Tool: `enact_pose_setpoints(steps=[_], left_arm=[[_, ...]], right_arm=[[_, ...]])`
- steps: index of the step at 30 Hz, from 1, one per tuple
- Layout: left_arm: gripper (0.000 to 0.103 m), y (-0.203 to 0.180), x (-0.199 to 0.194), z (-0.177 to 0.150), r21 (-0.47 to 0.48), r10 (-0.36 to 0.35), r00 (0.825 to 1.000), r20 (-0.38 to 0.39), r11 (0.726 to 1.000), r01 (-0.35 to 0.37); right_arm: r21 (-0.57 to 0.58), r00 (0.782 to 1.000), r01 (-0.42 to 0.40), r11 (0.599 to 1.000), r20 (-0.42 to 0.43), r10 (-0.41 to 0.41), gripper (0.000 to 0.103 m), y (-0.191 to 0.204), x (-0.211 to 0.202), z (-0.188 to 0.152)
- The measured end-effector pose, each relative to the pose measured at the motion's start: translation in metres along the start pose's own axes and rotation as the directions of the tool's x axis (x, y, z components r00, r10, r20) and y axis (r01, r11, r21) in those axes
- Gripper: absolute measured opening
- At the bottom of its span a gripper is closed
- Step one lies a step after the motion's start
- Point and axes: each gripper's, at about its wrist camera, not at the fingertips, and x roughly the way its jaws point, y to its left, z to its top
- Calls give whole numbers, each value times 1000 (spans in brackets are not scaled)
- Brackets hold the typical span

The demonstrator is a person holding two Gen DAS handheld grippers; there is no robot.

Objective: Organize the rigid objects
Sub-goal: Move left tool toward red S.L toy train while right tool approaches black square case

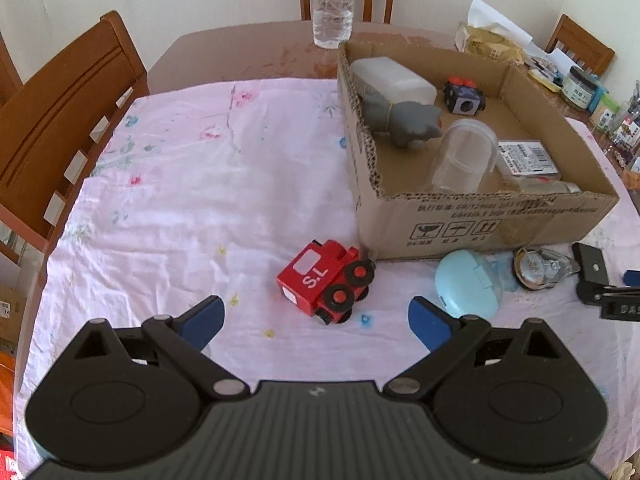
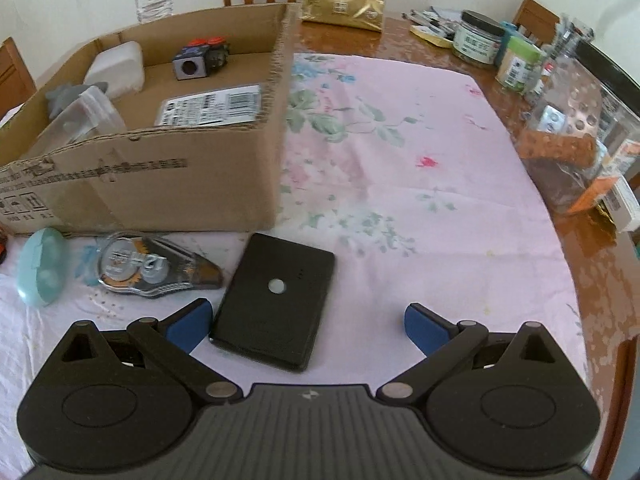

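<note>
A red toy train (image 1: 326, 282) lies on the pink cloth just ahead of my open, empty left gripper (image 1: 316, 320). To its right lie a light blue case (image 1: 468, 286) and a clear tape dispenser (image 1: 538, 268). The cardboard box (image 1: 472, 220) behind holds a grey toy, a white container, a clear jar, a dark cube and a labelled pack. In the right wrist view, a flat black device (image 2: 276, 300) lies between the fingers of my open right gripper (image 2: 308, 322), close to the left finger. The blue case (image 2: 42, 266), dispenser (image 2: 152, 270) and box (image 2: 160, 176) sit left.
A water bottle (image 1: 334, 0) stands behind the box. A gold tissue pack (image 2: 344, 6), jars (image 2: 478, 38) and a clear container of clutter (image 2: 576, 148) line the table's far and right side. Wooden chairs (image 1: 60, 120) surround the table. The right gripper's body (image 1: 604, 284) shows at the right edge.
</note>
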Motion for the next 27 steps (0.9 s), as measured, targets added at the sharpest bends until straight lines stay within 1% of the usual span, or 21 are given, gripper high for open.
enact_pose_setpoints(steps=[8, 13, 17, 18, 21, 24, 27], left_arm=[[98, 7, 14, 9, -23, -15, 1000, -3, 1000, 15], [98, 0, 27, 19, 8, -20, 1000, 13, 1000, 19], [98, -6, 35, 22, 107, -74, 997, 23, 992, 72], [98, -6, 38, 22, 131, -92, 996, 17, 987, 89], [98, -8, 45, 20, 195, -153, 987, -38, 968, 158], [98, -9, 45, 17, 210, -194, 978, -74, 956, 206], [97, -10, 39, 11, 209, -260, 961, -99, 938, 275]], right_arm=[[65, 999, 32, 997, -6, -32, 103, -24, -4, -8], [80, 999, 44, 996, -9, -43, 103, -24, -5, -9], [82, 999, 46, 996, -14, -45, 103, -23, -4, -9], [83, 999, 46, 995, -15, -45, 103, -23, -4, -8], [88, 999, 49, 995, -15, -48, 103, -23, -4, -8], [91, 999, 52, 994, -11, -51, 103, -22, -4, -10], [94, 999, 52, 994, -8, -52, 103, -22, -4, -10]])
